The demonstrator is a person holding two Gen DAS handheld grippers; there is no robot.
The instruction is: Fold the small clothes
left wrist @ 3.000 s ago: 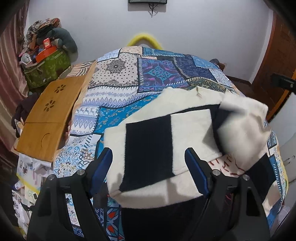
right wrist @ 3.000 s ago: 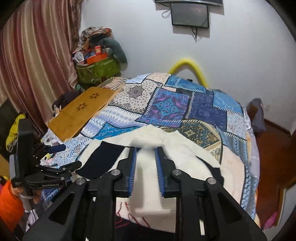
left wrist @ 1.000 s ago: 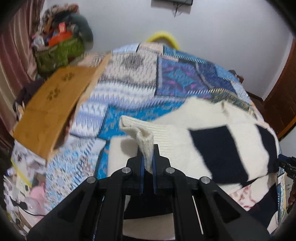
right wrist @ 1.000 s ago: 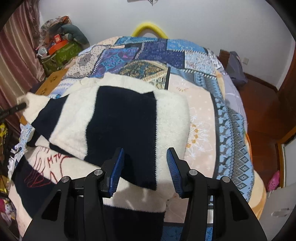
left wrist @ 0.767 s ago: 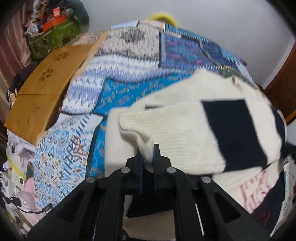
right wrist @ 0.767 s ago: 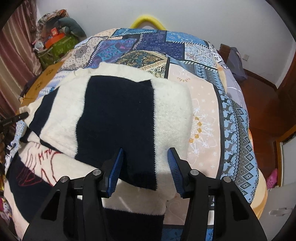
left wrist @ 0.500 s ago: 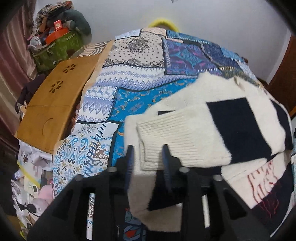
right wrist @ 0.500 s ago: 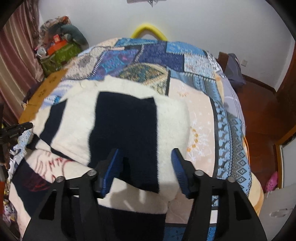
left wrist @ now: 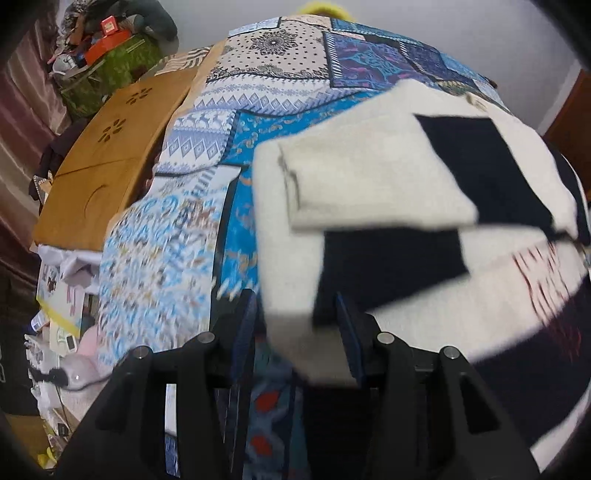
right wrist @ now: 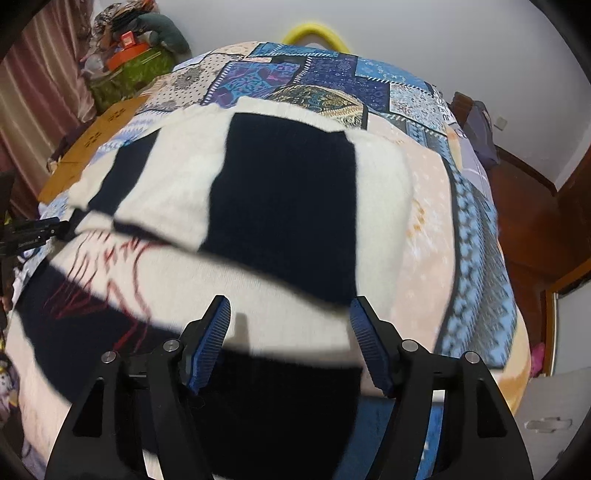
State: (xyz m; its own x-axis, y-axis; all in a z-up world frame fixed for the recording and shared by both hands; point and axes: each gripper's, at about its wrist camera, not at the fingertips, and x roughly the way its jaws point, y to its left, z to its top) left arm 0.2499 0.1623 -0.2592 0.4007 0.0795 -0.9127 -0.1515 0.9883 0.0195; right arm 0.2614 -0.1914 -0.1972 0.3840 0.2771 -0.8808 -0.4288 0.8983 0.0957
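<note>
Place: a home bedroom.
Bed: a patchwork quilt in blue prints covers it.
Window side: reddish curtains hang at the left.
Clutter: a green box piled with odds and ends.
Floor: dark wood beside the bed.
Walls: plain white.

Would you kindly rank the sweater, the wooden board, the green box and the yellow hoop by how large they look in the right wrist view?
1. sweater, by far the largest, though it is nearest the camera.
2. green box and wooden board look about alike; the sweater hides part of the board, so I leave them unranked.
3. yellow hoop, smallest, but farthest away and partly hidden.
</note>
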